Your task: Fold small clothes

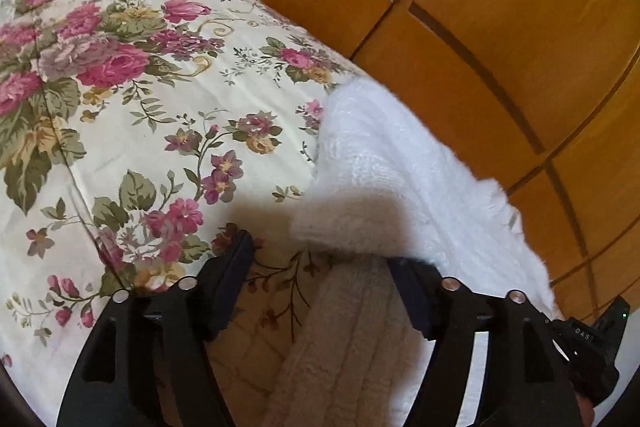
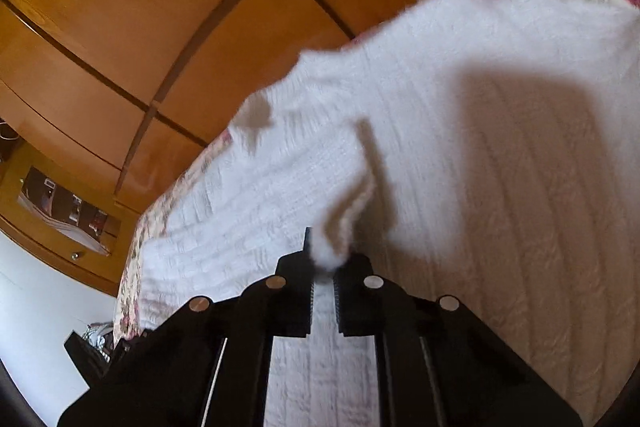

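Note:
A white fuzzy knit garment (image 1: 384, 171) lies on the floral bedspread (image 1: 120, 107), near the bed's right edge. My left gripper (image 1: 324, 263) is open, its jaws wide apart, with the garment's near fold between and over them. In the right wrist view the same white knit garment (image 2: 460, 147) fills the middle and right. My right gripper (image 2: 325, 267) is shut on a pinched edge of the garment (image 2: 344, 223) and lifts it a little off the rest of the cloth.
Wooden wardrobe doors (image 1: 460, 7) stand close behind the bed and also show in the right wrist view (image 2: 160, 27). The bedspread stretches away to the left in the left wrist view. A white floor (image 2: 44, 327) lies beside the bed.

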